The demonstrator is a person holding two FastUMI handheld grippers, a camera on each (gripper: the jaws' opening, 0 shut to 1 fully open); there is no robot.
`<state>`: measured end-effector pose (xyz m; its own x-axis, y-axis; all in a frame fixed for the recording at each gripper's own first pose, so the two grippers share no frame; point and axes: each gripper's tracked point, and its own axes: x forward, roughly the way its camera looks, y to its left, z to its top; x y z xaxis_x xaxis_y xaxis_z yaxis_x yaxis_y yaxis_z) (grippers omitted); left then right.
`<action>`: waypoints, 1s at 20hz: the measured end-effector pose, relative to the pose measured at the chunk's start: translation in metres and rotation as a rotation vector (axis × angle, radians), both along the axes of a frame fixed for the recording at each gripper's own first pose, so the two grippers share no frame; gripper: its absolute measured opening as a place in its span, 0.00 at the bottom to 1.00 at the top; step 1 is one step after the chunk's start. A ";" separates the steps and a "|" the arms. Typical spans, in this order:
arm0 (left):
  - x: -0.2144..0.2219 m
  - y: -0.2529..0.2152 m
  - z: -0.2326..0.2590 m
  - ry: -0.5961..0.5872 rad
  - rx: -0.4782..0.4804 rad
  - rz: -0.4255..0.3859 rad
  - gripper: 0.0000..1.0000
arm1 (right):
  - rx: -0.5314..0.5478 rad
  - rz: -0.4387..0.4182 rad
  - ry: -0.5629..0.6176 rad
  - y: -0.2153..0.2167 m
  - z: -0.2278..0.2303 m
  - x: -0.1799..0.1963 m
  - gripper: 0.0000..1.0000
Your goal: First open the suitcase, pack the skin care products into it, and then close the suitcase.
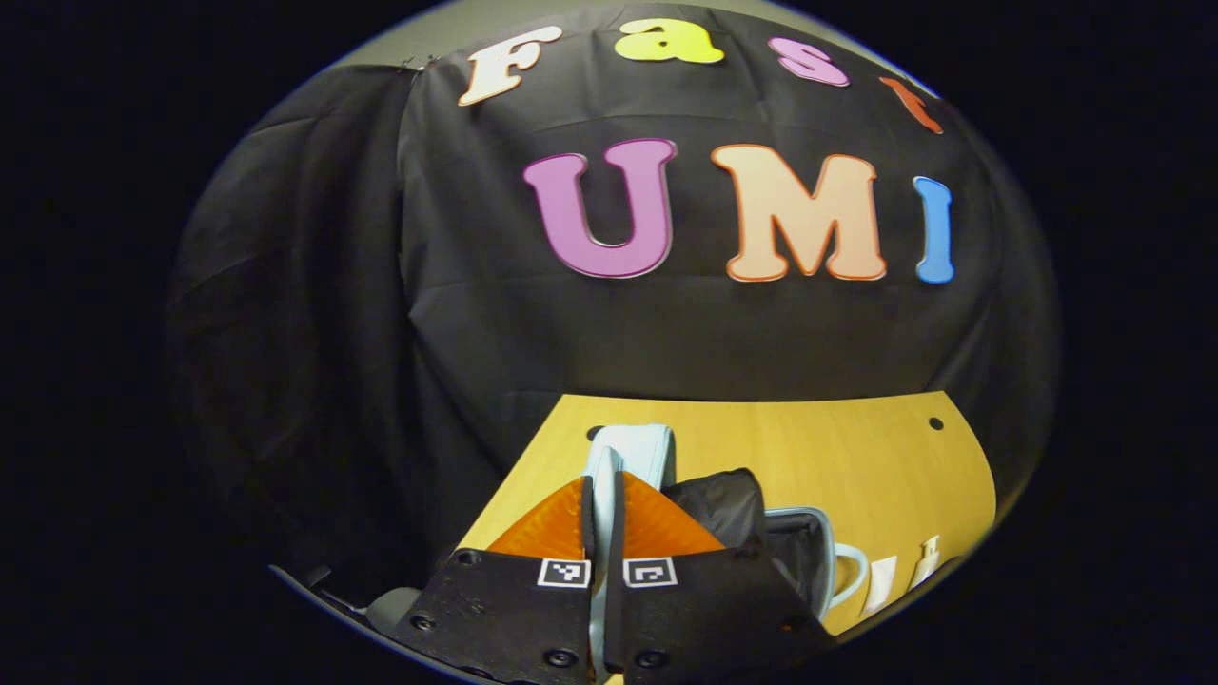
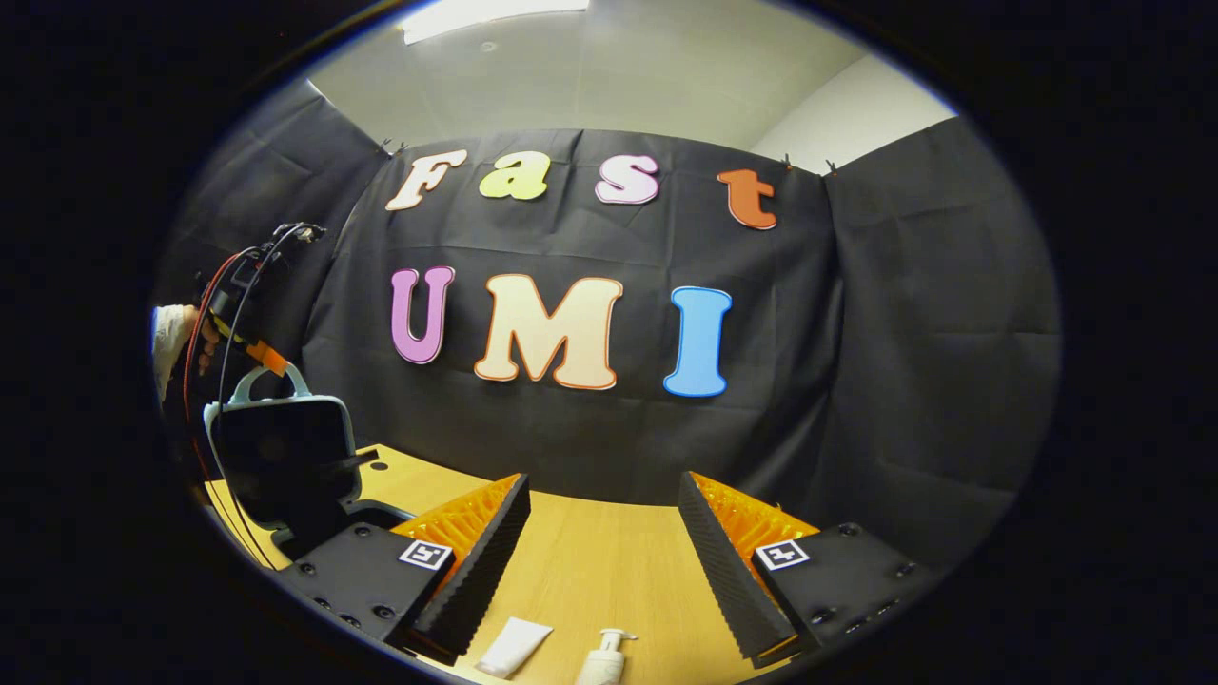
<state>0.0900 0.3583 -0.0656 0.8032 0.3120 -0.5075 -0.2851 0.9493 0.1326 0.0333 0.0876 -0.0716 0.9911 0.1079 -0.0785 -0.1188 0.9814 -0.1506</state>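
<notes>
Nearest the lens in the left gripper view, the left tongs [image 1: 601, 533] sit at the bottom centre of the frame, clenched on the pale blue edge of the suitcase lid [image 1: 628, 457], which rises as a thin upright strip between the two fingers. To their right, in the lower middle of the frame, the small pale blue suitcase with a black fabric lining [image 1: 799, 547] lies open on the yellow wooden counter [image 1: 856, 457], its curved handle pointing toward the lower right edge.

In the right gripper view, the right tongs [image 2: 604, 533] at the bottom of the frame are released, their fingers spread wide with bare counter [image 2: 590, 561] between them. Below that gap, at the bottom edge, lie a white squeeze tube [image 2: 512, 647], its long axis slanting from lower left to upper right, and a white pump bottle [image 2: 604, 658] with its nozzle pointing toward the right.

At the left of this frame the suitcase lid [image 2: 285, 457] stands upright, dark inner face toward the camera, handle on top. The left tongs [image 2: 266, 360] grip that top edge, held by a hand [image 2: 186, 328] with red cables looping past it.
</notes>
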 end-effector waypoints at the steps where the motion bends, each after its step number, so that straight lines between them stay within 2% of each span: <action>1: -0.008 0.021 -0.007 0.011 0.002 0.025 0.00 | -0.006 0.004 0.003 0.007 -0.001 0.000 1.00; 5: -0.025 0.093 -0.042 0.068 0.004 0.100 0.00 | -0.037 0.013 0.016 0.034 -0.008 0.002 1.00; 10: -0.056 0.175 -0.132 0.138 -0.062 0.206 0.00 | -0.070 0.016 0.048 0.062 -0.021 -0.001 1.00; 17: -0.074 0.205 -0.252 0.292 -0.170 0.250 0.00 | -0.128 0.008 0.123 0.080 -0.046 -0.005 1.00; 20: -0.079 0.212 -0.273 0.339 -0.159 0.270 0.00 | -0.167 0.007 0.128 0.084 -0.047 -0.005 1.00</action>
<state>0.0109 0.5701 -0.3384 0.4842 0.3844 -0.7860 -0.4907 0.8631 0.1198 0.0280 0.1718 -0.1182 0.9711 0.0900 -0.2209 -0.1544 0.9430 -0.2947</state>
